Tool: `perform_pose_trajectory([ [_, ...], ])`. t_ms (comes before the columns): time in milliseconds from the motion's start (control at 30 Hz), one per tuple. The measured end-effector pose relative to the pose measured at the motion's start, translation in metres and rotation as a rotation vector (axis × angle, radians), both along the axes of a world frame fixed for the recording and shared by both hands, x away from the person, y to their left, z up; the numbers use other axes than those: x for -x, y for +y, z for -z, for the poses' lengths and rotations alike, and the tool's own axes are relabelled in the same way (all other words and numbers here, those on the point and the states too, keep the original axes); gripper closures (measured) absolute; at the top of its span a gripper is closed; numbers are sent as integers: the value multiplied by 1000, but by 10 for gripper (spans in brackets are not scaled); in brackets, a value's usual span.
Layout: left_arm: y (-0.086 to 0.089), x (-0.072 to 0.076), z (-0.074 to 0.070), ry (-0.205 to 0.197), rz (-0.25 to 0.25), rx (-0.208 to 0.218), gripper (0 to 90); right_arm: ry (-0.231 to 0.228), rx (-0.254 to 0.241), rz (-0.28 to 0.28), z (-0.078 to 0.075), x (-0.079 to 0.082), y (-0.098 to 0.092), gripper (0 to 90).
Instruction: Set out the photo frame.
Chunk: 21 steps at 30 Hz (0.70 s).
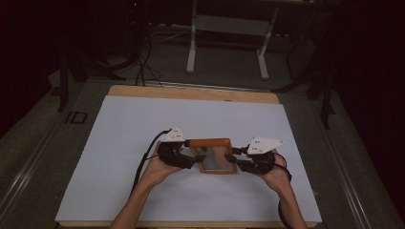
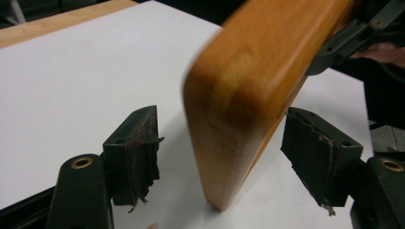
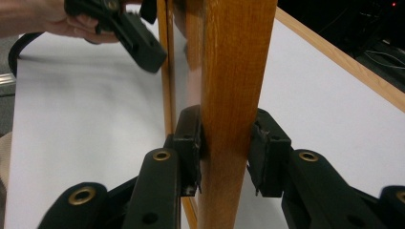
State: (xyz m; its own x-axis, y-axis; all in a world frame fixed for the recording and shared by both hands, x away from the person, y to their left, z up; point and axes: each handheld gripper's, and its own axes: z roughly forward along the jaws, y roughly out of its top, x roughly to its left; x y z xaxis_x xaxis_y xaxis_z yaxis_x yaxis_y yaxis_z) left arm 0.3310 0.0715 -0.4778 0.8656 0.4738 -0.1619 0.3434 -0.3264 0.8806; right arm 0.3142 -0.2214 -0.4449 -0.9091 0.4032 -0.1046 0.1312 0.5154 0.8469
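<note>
Wooden tray (image 1: 213,155) is being clamped at its right edge by the right gripper (image 3: 225,148), both pads pressing its rim. Around its opposite corner, the left gripper (image 2: 219,148) is standing open, pads (image 2: 138,152) clear of the wood. Beneath them, white paper (image 1: 143,124) is covering the table (image 1: 191,92).

One wooden tray (image 1: 213,155) lies near the middle of one white sheet (image 1: 124,143), which covers one wooden table (image 1: 191,92). Two grippers flank the tray: one left gripper (image 1: 188,160) at its left edge, one right gripper (image 1: 238,163) at its right edge. Two hands hold them, one left hand (image 1: 160,168) and one right hand (image 1: 277,175). Beyond the table stands one white frame (image 1: 227,36) with two legs.
</note>
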Motion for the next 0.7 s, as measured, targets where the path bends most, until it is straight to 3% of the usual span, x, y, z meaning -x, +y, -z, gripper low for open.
perform_pose_trajectory([
  [167,-12,1,5,0,1,-37,352,9,-3,4,1,-1,-2,677],
  [333,-17,2,6,-8,7,-65,474,23,1,11,1,-2,-4,677],
  [700,-17,2,5,-3,17,-53,529,37,2,34,3,-4,-7,659],
])
